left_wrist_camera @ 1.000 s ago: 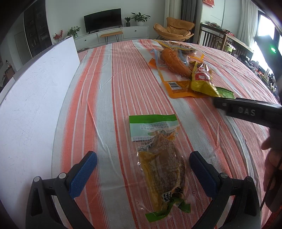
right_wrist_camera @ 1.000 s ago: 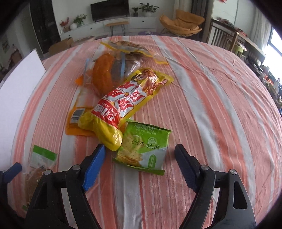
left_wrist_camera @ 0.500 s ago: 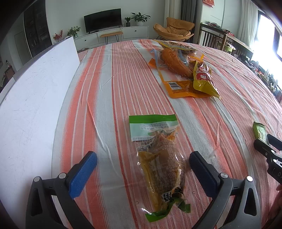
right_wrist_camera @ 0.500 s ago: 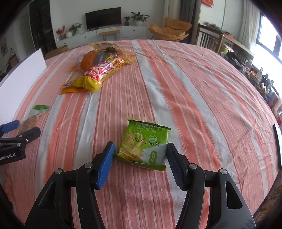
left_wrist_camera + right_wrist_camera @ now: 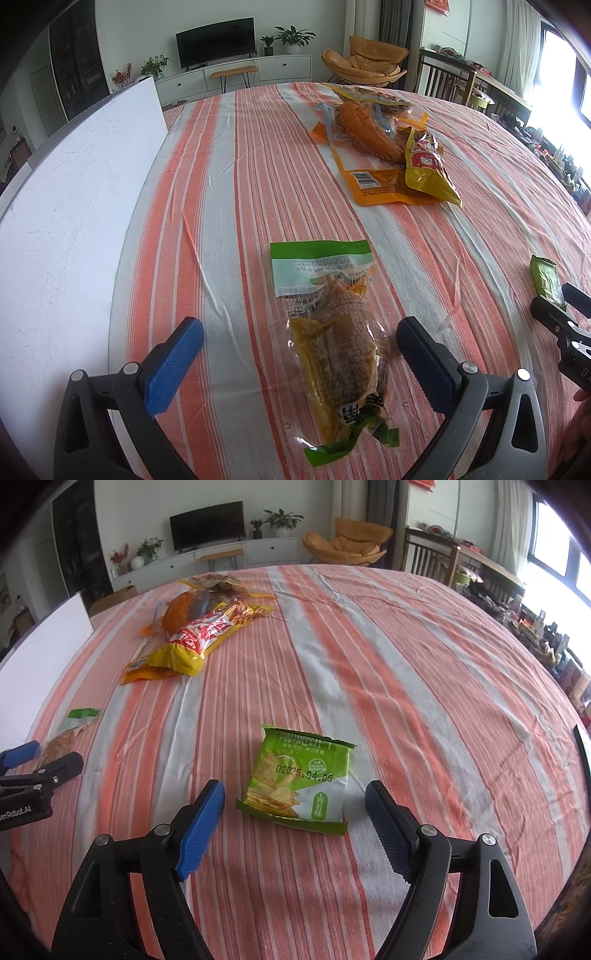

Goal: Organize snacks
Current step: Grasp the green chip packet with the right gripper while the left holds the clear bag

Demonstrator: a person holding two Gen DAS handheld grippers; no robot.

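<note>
The right gripper [image 5: 295, 830] is wide open and holds nothing; the green cracker pack [image 5: 300, 781] lies flat on the striped cloth [image 5: 406, 672] directly ahead of it, between the lines of the two fingers and a little beyond the tips, touching neither. The pack is nearly square, with its sealed top edge pointing away from the gripper and slightly turned to the right, so its sides run roughly along the fingers. The left gripper [image 5: 299, 354] is also wide open and empty, and the clear pack [image 5: 334, 332] with the green top lies between its fingers, the lower half already inside the gap. This pack is long, and its long axis runs almost straight away from the gripper, the green band at the far end and leaning a little to the left. I judge that each gripper is the nearer one for its own pack, and each would close across the short width. The pile of orange and yellow bags [image 5: 199, 635] is well apart, far up the cloth, and the white board [image 5: 74, 206] stands along the left edge.
</note>
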